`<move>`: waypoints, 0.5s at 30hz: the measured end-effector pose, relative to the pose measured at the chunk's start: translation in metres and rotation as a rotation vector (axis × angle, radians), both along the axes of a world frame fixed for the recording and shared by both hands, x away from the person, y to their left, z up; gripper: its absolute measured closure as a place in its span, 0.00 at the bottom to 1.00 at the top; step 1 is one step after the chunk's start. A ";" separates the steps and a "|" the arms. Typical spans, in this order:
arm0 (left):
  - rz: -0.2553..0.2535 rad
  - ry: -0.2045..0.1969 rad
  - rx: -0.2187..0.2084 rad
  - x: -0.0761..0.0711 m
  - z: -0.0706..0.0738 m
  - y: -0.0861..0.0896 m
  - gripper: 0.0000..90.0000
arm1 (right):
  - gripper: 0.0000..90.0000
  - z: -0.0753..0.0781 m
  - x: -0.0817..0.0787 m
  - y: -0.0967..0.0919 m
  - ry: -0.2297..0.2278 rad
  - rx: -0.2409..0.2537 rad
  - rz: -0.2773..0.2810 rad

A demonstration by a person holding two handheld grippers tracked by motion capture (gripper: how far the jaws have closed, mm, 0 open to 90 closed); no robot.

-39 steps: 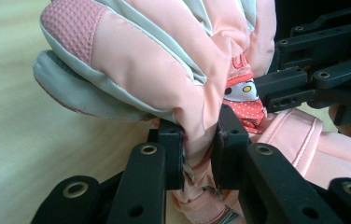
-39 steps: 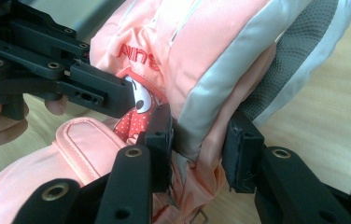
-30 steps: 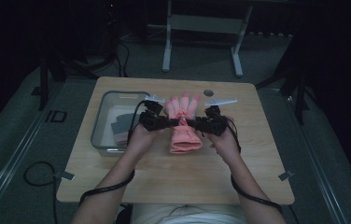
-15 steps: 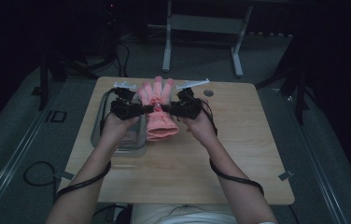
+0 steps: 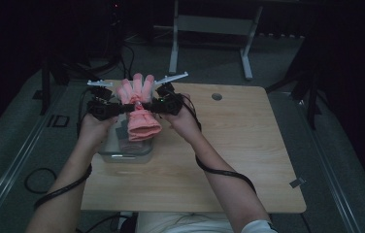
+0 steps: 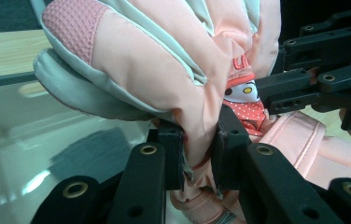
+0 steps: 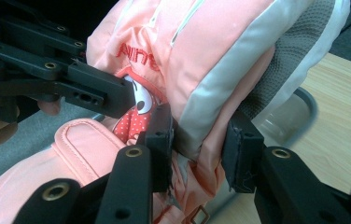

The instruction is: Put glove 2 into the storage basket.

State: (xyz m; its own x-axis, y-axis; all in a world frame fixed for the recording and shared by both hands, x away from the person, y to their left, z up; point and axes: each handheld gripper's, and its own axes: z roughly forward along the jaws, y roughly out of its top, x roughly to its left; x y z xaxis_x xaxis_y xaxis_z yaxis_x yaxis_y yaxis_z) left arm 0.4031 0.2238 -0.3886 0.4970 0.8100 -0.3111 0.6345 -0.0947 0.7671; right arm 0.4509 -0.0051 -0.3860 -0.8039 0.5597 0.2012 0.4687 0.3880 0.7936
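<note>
Table's left edge [image 5: 91,206]: glove [image 5: 139,104] above tray [image 5: 124,154]

- Glove [image 5: 139,104] in high view: small, dim; cartoon patch & lettering can't be read there.
- Clear bin [image 5: 124,150]: mostly covered by glove + left hand [image 5: 92,128]; contents not tellable.
- Left gripper view: glove [image 6: 164,70] cut off at top edge; dark thing in bin [image 6: 47,140] blurred, unidentifiable.
- Right gripper view: red lettering on glove [image 7: 201,70] partly behind left gripper [image 7: 71,84]; cuff runs off bottom-left edge.
- Person's forearms cut off at bottom of high view.
</note>
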 end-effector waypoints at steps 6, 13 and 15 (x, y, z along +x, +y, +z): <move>0.041 0.010 -0.003 0.001 -0.008 0.021 0.84 | 0.74 -0.006 0.008 0.025 0.011 -0.007 0.022; 0.074 0.033 -0.004 0.007 -0.025 0.033 0.84 | 0.74 -0.023 0.017 0.042 0.037 -0.007 0.033; 0.076 0.046 -0.016 0.009 -0.034 0.034 0.84 | 0.74 -0.029 0.020 0.044 0.053 -0.011 0.030</move>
